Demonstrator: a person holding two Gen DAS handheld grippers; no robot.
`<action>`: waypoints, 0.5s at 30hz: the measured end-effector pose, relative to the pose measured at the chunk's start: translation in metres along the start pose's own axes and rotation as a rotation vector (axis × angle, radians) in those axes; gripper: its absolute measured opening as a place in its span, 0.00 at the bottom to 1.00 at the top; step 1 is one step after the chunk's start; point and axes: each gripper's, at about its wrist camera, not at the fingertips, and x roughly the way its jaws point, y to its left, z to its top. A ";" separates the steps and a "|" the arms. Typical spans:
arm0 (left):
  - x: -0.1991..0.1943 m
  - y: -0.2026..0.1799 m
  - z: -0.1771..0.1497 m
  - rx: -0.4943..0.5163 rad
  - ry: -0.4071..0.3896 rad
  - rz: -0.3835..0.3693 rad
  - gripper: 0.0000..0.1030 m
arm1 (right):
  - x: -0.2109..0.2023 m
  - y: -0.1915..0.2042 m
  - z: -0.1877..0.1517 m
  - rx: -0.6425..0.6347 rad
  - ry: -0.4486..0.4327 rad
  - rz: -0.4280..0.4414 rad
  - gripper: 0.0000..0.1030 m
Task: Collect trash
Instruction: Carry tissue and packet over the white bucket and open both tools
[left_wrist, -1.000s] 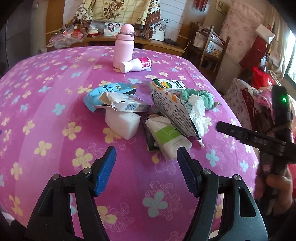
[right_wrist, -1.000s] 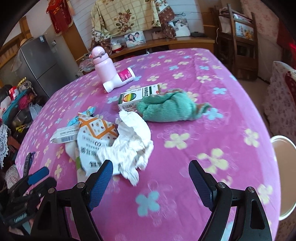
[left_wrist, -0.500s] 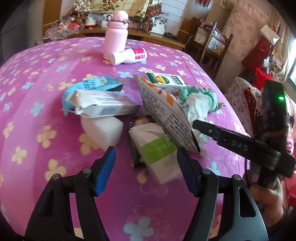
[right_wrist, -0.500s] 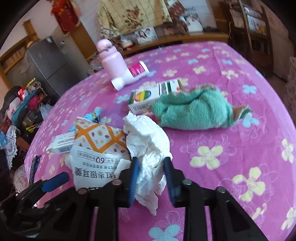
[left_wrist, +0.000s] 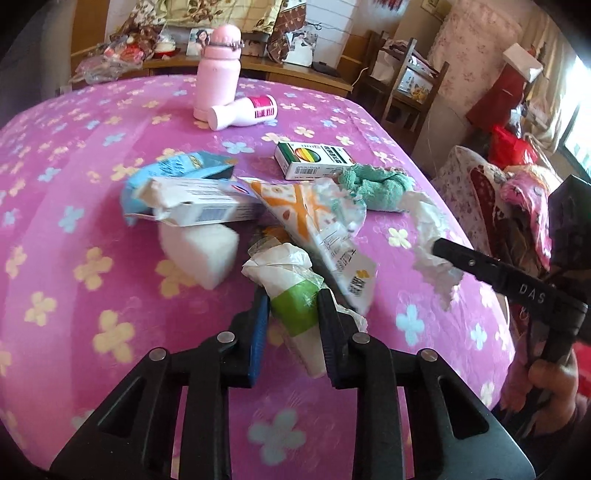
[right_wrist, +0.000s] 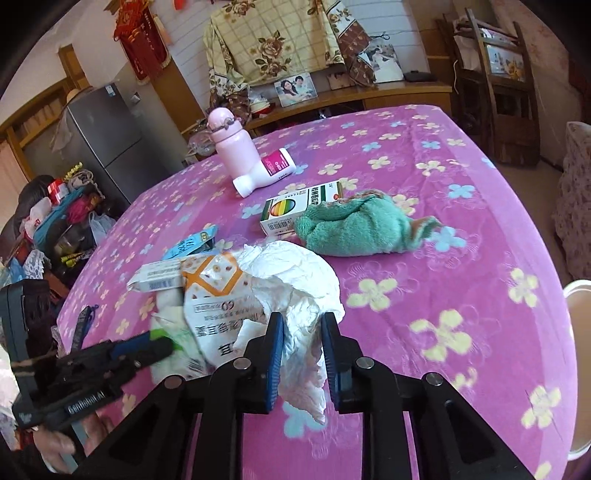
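A heap of trash lies on the pink flowered tablecloth (left_wrist: 74, 184): an orange-and-white snack bag (left_wrist: 310, 206), a torn white-and-blue carton (left_wrist: 199, 206), a blue wrapper (left_wrist: 177, 166) and a white foam block (left_wrist: 203, 251). My left gripper (left_wrist: 292, 295) is closing, and its blue pads press both sides of a green-and-white packet (left_wrist: 295, 310) at the near edge of the heap. My right gripper (right_wrist: 302, 321) is shut on a crumpled white paper (right_wrist: 295, 273), which hangs between its pads. In the left wrist view this paper (left_wrist: 428, 229) trails from the right gripper's tip (left_wrist: 439, 245).
Behind the heap lie a green towel (right_wrist: 354, 229) and a rainbow-printed medicine box (right_wrist: 295, 206). Further back a pink bottle (right_wrist: 229, 147) stands with a white bottle (right_wrist: 266, 171) on its side. A white round rim (right_wrist: 580, 314) shows beyond the table's right edge.
Both grippers went from open to shut. The right one closed on the white paper and pulled it up. The left one moved in over the green-and-white packet and closed on it.
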 end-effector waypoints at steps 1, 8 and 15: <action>-0.006 0.001 -0.002 0.012 -0.001 0.009 0.23 | -0.004 0.000 -0.003 -0.001 -0.001 0.000 0.19; -0.038 0.004 -0.013 0.038 -0.021 0.015 0.23 | -0.035 -0.001 -0.017 0.033 -0.030 0.035 0.19; -0.056 -0.016 -0.006 0.058 -0.070 -0.013 0.23 | -0.062 0.001 -0.018 0.062 -0.074 0.063 0.19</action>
